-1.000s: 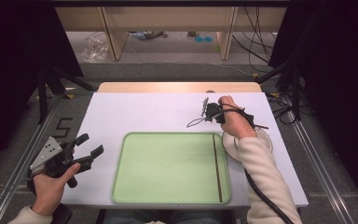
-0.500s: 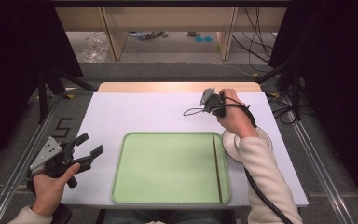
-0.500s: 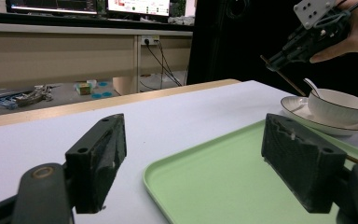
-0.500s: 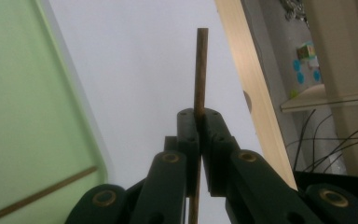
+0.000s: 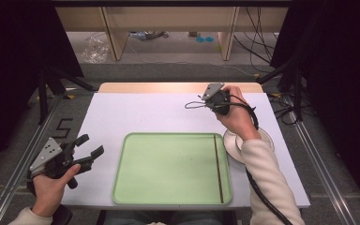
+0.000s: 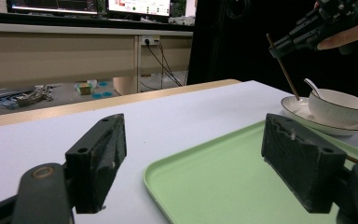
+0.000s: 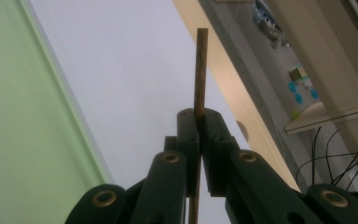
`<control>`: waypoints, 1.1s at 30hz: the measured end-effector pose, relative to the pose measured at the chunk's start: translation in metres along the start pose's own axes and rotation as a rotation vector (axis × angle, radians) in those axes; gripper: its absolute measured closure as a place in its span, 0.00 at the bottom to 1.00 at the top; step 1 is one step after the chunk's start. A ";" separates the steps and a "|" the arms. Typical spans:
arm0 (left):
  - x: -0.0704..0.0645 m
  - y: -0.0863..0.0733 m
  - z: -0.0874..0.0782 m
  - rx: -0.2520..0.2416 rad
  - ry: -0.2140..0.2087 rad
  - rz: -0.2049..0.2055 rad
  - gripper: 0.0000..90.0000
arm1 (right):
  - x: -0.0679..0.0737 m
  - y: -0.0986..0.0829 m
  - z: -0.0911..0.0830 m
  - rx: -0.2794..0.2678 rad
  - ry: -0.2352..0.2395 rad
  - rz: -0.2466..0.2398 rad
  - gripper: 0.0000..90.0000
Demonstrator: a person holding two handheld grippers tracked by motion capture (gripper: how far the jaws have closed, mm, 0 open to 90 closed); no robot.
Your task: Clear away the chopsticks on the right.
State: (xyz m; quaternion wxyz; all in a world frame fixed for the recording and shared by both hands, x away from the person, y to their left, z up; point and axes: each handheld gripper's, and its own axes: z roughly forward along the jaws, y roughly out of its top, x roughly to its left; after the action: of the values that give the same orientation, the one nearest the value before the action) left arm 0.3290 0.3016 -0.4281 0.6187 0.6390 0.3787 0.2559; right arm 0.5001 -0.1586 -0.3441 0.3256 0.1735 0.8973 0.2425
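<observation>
From the high view, the right claw [image 5: 205, 99] is lifted over the far part of the counter [image 5: 145, 115], beyond the tray [image 5: 168, 164] and past the plate [image 5: 230, 143]; its grey plate and the hand cover the jaws, so the grip itself is hard to make out here, and the forearm hides most of the plate and whatever stands on it. One chopstick [image 5: 218, 168] lies along the tray's right side, nearer the person than that claw, which suggests the pair is being laid there one at a time. The left claw [image 5: 86, 147] waits well off to the tray's left with its jaws spread and nothing between them, probably kept clear of the work. In the left gripper view, its own jaws stand wide apart and bare over the tray's near corner; far beyond them the right claw [image 6: 279, 45] pinches a second chopstick [image 6: 286, 74] near its top, the stick slanting down toward the plate [image 6: 303, 109] beside a bowl [image 6: 338, 107] with a spoon [image 6: 313, 86] in it; whether its lower tip touches the plate I cannot tell. In the right gripper view, the jaws are closed tight on that chopstick [image 7: 200, 70], which juts out past their tips, while its other end is cut off at the bottom edge.
</observation>
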 end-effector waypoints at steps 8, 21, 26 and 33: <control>0.000 0.000 0.000 0.000 0.000 0.001 0.24 | -0.004 0.001 -0.015 -0.138 0.005 0.136 0.98; 0.000 0.000 0.000 0.000 -0.001 0.000 0.24 | -0.010 -0.001 -0.028 -0.276 0.029 0.376 0.98; 0.000 0.000 0.000 -0.002 -0.001 0.000 0.24 | -0.014 -0.001 -0.035 -0.309 0.018 0.465 0.98; 0.000 0.000 0.000 -0.002 -0.001 0.000 0.24 | -0.017 0.001 -0.041 -0.327 0.019 0.522 0.98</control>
State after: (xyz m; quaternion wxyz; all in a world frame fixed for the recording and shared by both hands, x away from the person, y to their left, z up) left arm 0.3289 0.3016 -0.4280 0.6196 0.6383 0.3783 0.2561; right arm 0.4847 -0.1791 -0.3076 0.2674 0.3413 0.7743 0.4608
